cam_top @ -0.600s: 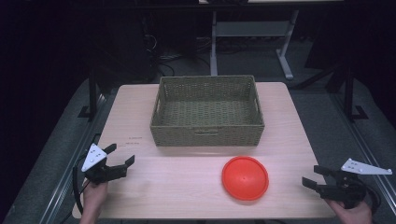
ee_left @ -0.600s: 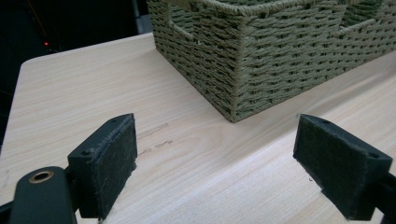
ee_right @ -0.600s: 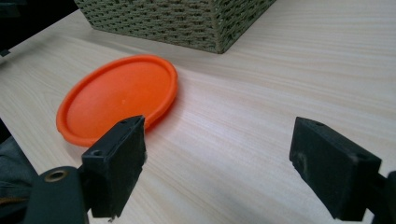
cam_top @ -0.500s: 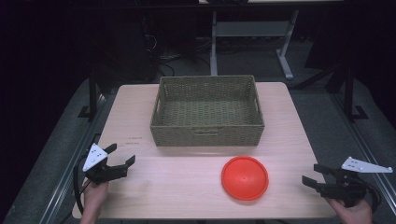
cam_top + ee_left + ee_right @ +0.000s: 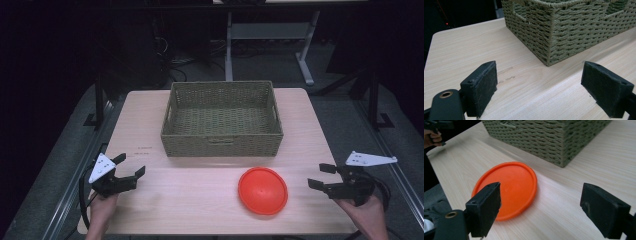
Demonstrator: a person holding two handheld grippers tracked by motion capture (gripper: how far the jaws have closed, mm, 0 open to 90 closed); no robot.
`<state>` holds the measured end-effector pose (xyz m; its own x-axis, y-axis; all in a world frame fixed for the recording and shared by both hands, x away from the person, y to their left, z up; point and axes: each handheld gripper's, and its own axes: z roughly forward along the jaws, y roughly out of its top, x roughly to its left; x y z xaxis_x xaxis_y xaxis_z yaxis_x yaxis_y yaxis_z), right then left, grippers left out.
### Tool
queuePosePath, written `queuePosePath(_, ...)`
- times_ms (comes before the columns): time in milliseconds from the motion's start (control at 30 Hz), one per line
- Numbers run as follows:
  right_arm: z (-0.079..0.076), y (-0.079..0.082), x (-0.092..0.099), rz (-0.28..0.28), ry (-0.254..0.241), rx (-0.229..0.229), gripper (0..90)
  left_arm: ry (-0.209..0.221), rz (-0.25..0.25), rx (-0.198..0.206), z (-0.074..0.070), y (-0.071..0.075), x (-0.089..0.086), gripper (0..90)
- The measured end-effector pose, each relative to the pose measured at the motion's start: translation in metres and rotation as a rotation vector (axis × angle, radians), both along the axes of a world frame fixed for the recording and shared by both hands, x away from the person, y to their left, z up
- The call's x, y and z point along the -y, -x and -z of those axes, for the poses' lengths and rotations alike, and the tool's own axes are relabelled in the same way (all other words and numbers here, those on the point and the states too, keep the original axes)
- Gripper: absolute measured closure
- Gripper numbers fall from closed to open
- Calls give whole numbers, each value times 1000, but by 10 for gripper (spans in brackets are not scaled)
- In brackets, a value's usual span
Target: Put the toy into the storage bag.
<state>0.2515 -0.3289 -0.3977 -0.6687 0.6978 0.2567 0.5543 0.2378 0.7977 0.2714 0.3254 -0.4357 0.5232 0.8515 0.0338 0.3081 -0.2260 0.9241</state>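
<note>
An orange plastic disc (image 5: 263, 190) is seen lying flat on the light wooden table (image 5: 200, 200), near the front edge and right of centre, just in front of the woven green-grey basket (image 5: 222, 118) but apart from it. The basket is set at the middle of the table toward the far side, handle cut-outs visible in its short walls. The right gripper (image 5: 324, 176) is held low over the right front corner of the table, pointed toward the disc and well short of it; its jaws are spread wide with nothing between them. In the right gripper view the disc (image 5: 506, 188) is framed ahead between the two black pads (image 5: 486, 207), untouched, with the basket corner (image 5: 554, 140) behind it. The left gripper (image 5: 131, 167) is held over the left front edge, jaws also wide apart and empty. In the left gripper view bare tabletop (image 5: 461, 50) and the near basket corner (image 5: 559, 32) are seen ahead.
</note>
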Motion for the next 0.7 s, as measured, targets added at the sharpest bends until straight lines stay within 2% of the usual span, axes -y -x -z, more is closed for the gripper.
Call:
queuePosePath(333, -12, -31, -31, -104, 53, -71, 162, -2, 0, -3, 0, -1, 0, 129)
queuePosePath(567, -9, -49, -42, -129, 63, -116, 162, -1, 0, -7, 1, -1, 0, 129)
queuePosePath(700, -4, -57, -49, -136, 78, -157, 162, 0, 1, -12, 1, -1, 1, 129)
